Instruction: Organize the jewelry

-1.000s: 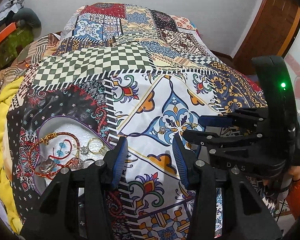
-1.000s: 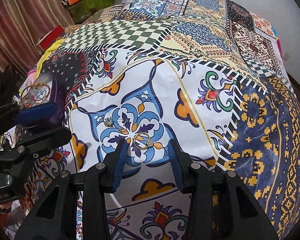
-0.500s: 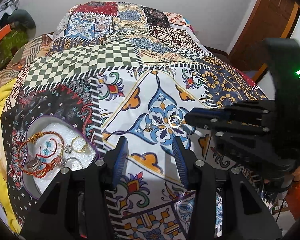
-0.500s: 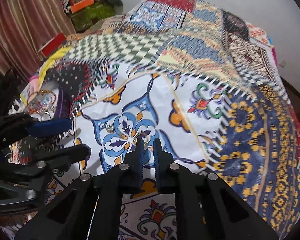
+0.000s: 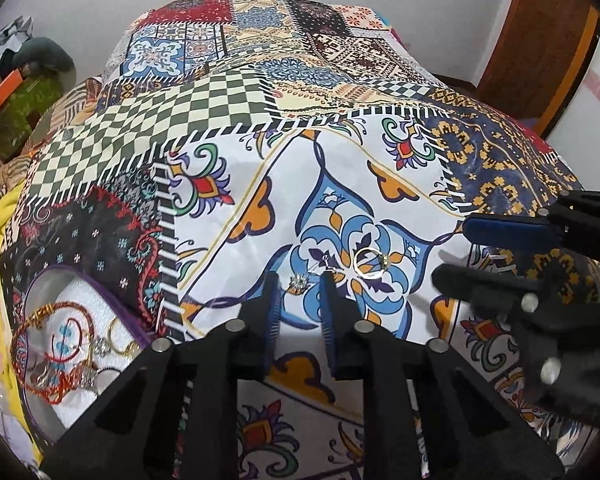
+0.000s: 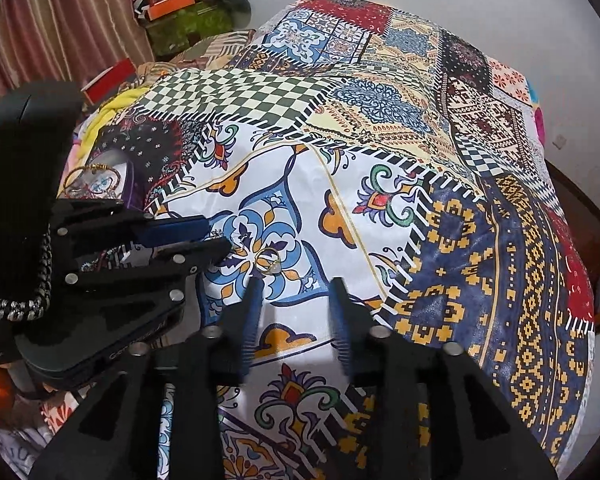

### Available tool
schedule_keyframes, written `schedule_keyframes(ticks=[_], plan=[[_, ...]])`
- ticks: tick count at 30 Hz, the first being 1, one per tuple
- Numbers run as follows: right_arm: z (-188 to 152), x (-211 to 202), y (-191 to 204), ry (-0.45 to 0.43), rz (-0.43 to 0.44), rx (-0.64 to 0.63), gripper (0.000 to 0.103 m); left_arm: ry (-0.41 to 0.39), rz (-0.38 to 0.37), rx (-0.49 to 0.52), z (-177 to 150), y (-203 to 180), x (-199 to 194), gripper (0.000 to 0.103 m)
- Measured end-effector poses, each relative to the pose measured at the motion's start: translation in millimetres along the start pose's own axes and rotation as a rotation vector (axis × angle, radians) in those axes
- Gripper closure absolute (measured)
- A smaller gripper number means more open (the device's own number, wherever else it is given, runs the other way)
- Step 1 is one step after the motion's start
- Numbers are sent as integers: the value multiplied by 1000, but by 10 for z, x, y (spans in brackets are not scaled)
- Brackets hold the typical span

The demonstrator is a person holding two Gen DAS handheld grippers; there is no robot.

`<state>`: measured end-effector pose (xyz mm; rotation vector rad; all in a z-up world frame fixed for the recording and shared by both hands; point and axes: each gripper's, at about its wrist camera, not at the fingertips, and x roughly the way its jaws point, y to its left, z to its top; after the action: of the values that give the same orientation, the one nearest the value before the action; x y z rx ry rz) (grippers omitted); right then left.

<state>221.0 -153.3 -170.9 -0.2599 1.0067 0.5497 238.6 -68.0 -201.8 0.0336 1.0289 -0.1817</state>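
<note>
The gold ring (image 5: 369, 263) lay loose on the blue flower of the patterned bedspread (image 5: 228, 92), with a small sparkly stud (image 5: 299, 282) a little way to its left. Neither tool had anything in its grip. The right gripper (image 6: 294, 284) hovered with its fingers spread wide, the left fingertip just short of the ring, so the ring sat off to one side and not between them. The left gripper (image 5: 298, 284) stood partly open and empty, its tips either side of the stud. Off at the left edge of the bed, the white tray (image 5: 82, 304) already held a red bangle (image 5: 40, 344) and other pieces.

To my eye the ring was the next thing to lift. The right gripper would do well to shift left until the ring sat squarely between the pads, then press down into the soft cloth and close slowly. A thin band lying flat could easily skid away or tip. The two tools were near each other, so one should hold off.
</note>
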Motion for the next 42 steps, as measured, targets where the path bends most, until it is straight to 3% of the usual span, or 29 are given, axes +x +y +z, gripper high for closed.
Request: schedule_keyframes(ticks=[1,8,15,19,21,22,25,42], plan=[[-1,3,3,1,2,-1,70,-1,1,5,6,-6,13,95],[49,119,52,24,15,-9,70,-41,-7,-15,-31,76,-120,95],[135,397,124,106,42,-7,70,-89,-14,-47,-38,221,-354,94],[132,408,153,87,37,-23,71,-102,-14,-60,-35,259,-411,95],[124,403,175,80,24,-36,79,-105,-17,-67,-41,272,-431,94],[122,399,176,80,25,-38,91,-107,-19,-69,-47,273,-447,94],[127,372,160,72,26,-24,95,-115,-19,-67,-52,266,-511,94],[325,-223,289,-114,22,-3,95,-241,17,-87,-50,444,-1196,94]])
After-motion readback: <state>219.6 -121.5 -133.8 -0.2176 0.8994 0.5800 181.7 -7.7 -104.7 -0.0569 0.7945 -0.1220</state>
